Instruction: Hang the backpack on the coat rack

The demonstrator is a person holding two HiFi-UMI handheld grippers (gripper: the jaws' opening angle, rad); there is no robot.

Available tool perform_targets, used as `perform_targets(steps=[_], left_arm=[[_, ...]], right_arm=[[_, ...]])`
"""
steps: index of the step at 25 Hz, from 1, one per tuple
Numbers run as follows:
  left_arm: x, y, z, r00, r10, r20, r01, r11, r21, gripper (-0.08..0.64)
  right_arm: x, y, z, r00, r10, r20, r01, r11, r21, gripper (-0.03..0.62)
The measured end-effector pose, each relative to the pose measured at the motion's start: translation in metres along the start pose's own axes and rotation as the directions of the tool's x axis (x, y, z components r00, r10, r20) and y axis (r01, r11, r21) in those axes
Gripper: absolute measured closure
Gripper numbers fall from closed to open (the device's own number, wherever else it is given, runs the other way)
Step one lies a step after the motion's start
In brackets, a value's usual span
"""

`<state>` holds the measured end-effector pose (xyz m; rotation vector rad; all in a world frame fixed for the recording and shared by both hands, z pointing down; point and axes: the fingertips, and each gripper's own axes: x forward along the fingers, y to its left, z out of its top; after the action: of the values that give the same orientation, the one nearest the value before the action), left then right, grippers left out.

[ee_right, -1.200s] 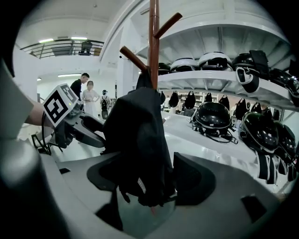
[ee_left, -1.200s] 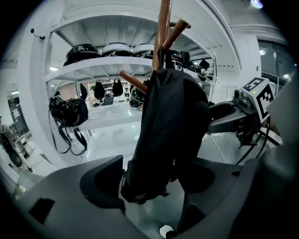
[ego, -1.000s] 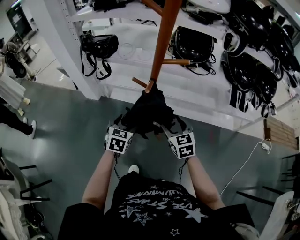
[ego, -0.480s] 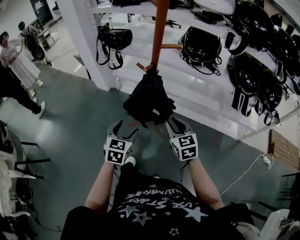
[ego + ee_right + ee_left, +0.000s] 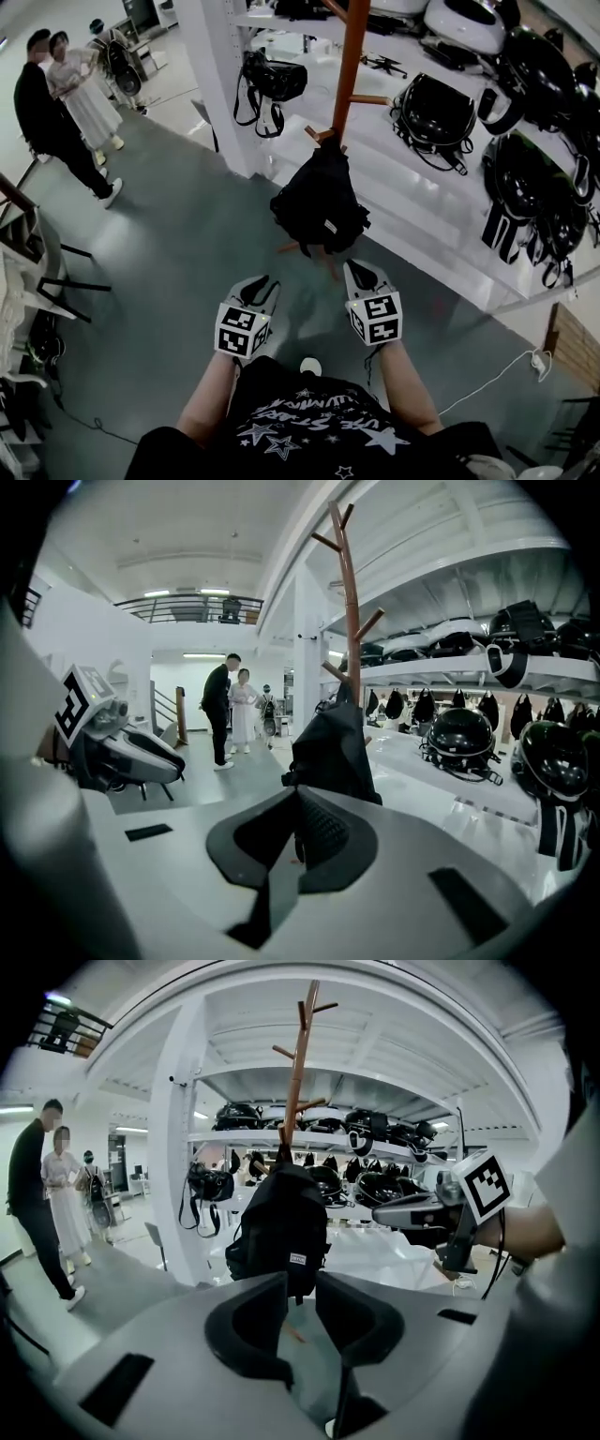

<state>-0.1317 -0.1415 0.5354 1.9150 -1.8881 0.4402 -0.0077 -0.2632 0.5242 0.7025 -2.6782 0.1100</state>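
The black backpack (image 5: 319,202) hangs by its top from a low peg of the brown wooden coat rack (image 5: 352,56), clear of both grippers. My left gripper (image 5: 262,281) is drawn back below it, near the person's body. Its jaws are closing, with a narrow gap and nothing between them. My right gripper (image 5: 356,269) sits beside it, shut and empty. In the left gripper view the backpack (image 5: 281,1227) hangs on the rack (image 5: 300,1072) beyond my left gripper (image 5: 300,1279). The right gripper view shows the backpack (image 5: 333,747) past my right gripper (image 5: 295,794).
White shelving (image 5: 422,206) behind the rack holds several black helmets (image 5: 441,112) and a black bag (image 5: 272,80). A white pillar (image 5: 225,84) stands left of the rack. Two people (image 5: 61,103) stand at the far left. Chairs (image 5: 37,272) line the left edge. A white cable (image 5: 487,384) lies at right.
Both grippers have let go of the backpack and pulled back toward the person. The backpack stays hanging on the peg. Both pairs of jaws have narrowed, and the right pair has shut.
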Motion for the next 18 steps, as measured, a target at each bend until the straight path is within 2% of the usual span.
perform_targets(steps=[10, 14, 18], left_arm=[[-0.027, 0.013, -0.034, 0.998, 0.066, -0.019, -0.067, 0.997, -0.041, 0.496], [-0.059, 0.012, -0.062, 0.997, 0.066, -0.034, -0.066, 0.998, -0.020, 0.526], [-0.104, 0.012, -0.090, 0.996, 0.081, -0.042, -0.084, 0.994, -0.075, 0.531]], right_arm=[[0.011, 0.041, -0.009, 0.996, 0.084, -0.021, -0.085, 0.996, -0.031, 0.581], [0.007, 0.070, -0.020, 0.993, 0.108, -0.042, -0.110, 0.992, -0.061, 0.581], [-0.009, 0.103, -0.026, 0.991, 0.123, -0.053, -0.127, 0.989, -0.081, 0.581]])
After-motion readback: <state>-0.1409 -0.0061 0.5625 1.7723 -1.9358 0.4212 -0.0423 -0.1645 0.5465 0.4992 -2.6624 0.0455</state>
